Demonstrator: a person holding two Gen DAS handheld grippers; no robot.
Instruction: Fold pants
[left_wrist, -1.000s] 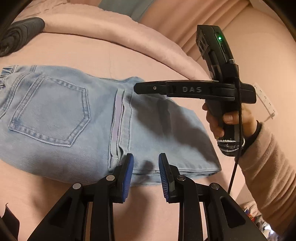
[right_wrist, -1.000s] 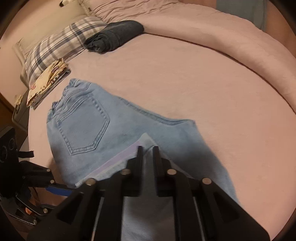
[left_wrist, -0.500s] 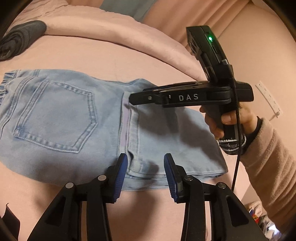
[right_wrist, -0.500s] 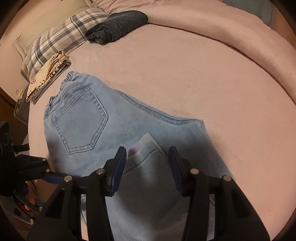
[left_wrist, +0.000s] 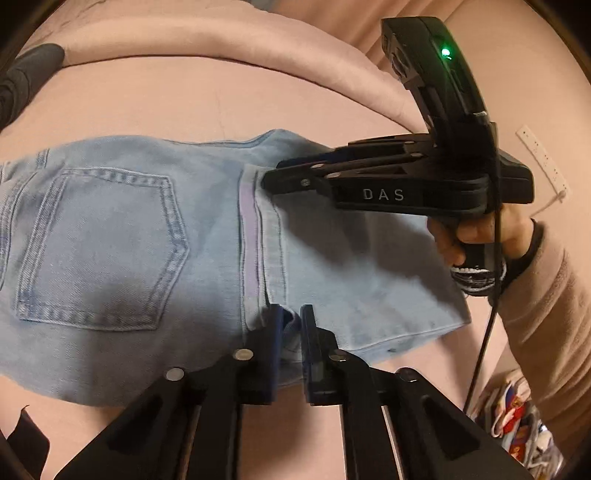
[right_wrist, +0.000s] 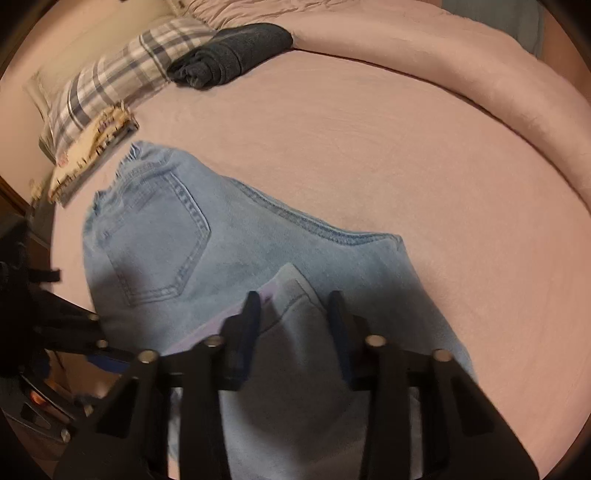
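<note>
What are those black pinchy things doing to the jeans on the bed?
A person is folding light blue jeans on a pink bed, one handheld gripper in each hand. The legs are already folded up over the seat. The left gripper has just closed on the near corner of that folded hem. The right gripper straddles the far corner and has been closing.

Light-blue pants (right_wrist: 192, 258), pink bedspread (right_wrist: 369, 147), plaid grey-white pillow (right_wrist: 110, 81).

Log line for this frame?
jeans folded on bed | left gripper shut on jeans | right gripper just closing, jeans between jaws
</note>
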